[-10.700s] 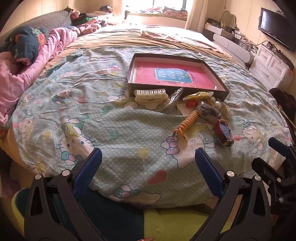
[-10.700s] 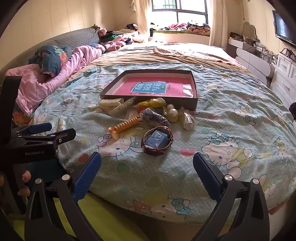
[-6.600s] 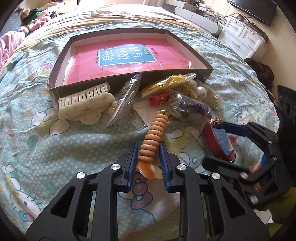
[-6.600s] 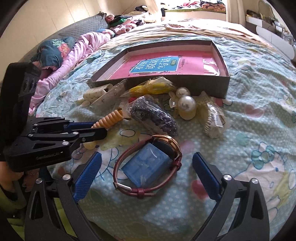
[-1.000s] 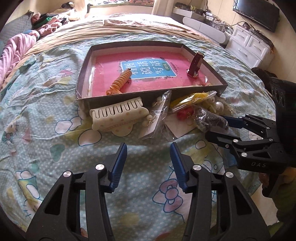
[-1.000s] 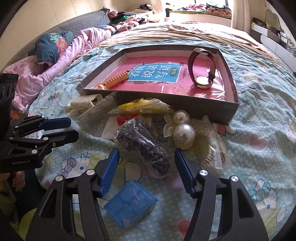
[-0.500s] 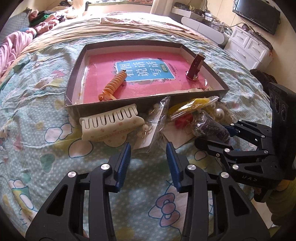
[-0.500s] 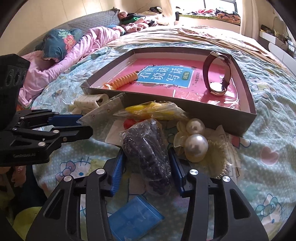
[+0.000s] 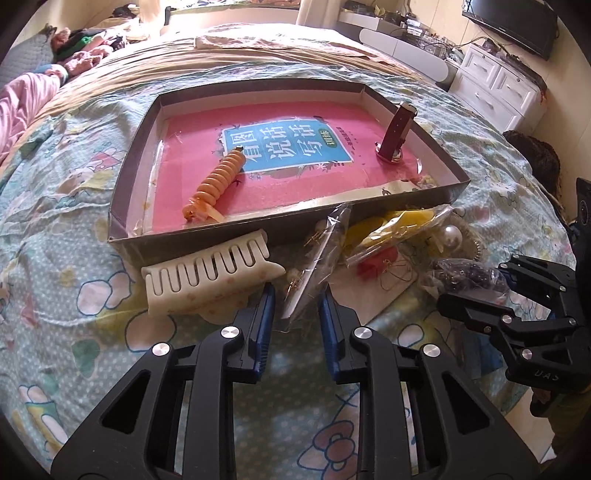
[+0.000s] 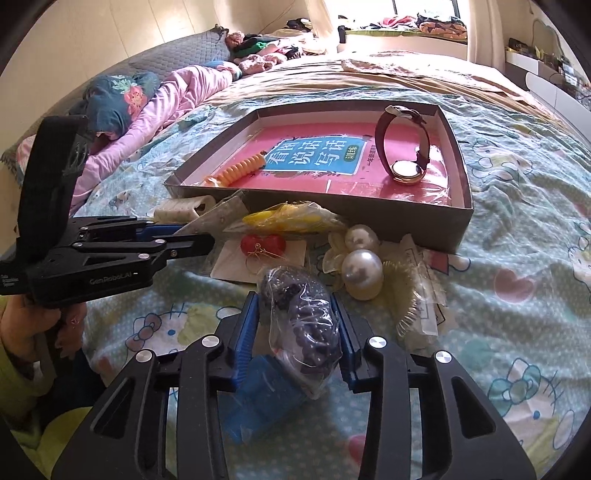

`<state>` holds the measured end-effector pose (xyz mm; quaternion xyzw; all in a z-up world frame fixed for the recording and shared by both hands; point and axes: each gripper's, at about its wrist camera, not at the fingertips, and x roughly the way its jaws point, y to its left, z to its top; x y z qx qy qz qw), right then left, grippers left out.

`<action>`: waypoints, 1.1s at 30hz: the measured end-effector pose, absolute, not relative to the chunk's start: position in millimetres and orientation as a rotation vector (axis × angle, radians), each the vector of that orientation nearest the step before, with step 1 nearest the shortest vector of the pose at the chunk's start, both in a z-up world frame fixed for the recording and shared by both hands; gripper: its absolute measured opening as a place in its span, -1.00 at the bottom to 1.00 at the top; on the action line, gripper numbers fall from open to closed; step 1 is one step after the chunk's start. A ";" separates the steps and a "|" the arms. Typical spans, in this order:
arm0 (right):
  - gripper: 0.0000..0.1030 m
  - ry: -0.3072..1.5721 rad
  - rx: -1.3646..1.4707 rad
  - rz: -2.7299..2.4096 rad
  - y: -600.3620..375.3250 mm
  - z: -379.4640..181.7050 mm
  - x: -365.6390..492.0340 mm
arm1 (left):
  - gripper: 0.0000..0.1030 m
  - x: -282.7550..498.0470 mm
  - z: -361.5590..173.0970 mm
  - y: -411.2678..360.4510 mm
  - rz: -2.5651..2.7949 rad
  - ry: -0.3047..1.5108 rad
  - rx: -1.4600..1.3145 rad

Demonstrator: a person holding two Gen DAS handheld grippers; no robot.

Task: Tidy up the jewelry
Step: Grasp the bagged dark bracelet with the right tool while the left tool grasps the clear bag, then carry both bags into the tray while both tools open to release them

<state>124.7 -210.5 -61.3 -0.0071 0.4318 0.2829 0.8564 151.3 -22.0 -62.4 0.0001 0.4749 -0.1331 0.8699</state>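
Note:
A shallow box point(image 9: 122, 192) with a pink lining sits on the bed and holds an orange spiral hair tie point(image 9: 218, 181) and a maroon watch point(image 9: 397, 136). My left gripper point(image 9: 295, 299) straddles a clear earring packet point(image 9: 314, 269), its jaws narrowly apart and not pressed on it. A cream hair claw point(image 9: 207, 273) lies just left of it. My right gripper point(image 10: 297, 306) is shut on a clear bag of dark purple beads point(image 10: 303, 314). Pearl pieces point(image 10: 360, 267), a yellow packet point(image 10: 288, 218) and a red earring card point(image 10: 262, 245) lie before the box point(image 10: 436, 229).
A blue plastic case point(image 10: 258, 391) lies under my right gripper. A pink blanket point(image 10: 166, 99) and pillows are at the far left. White drawers point(image 9: 498, 85) and a TV point(image 9: 513, 22) stand to the right of the bed. The bed's front edge is just below both grippers.
Both grippers moved forward and narrowed. The left came around the earring packet. The right closed onto the bag of purple beads.

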 end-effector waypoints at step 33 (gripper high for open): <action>-0.31 0.785 -0.016 0.691 -179.3 -6.1 115.7 | -0.77 110.0 -5.8 30.2 -0.196 0.861 -0.077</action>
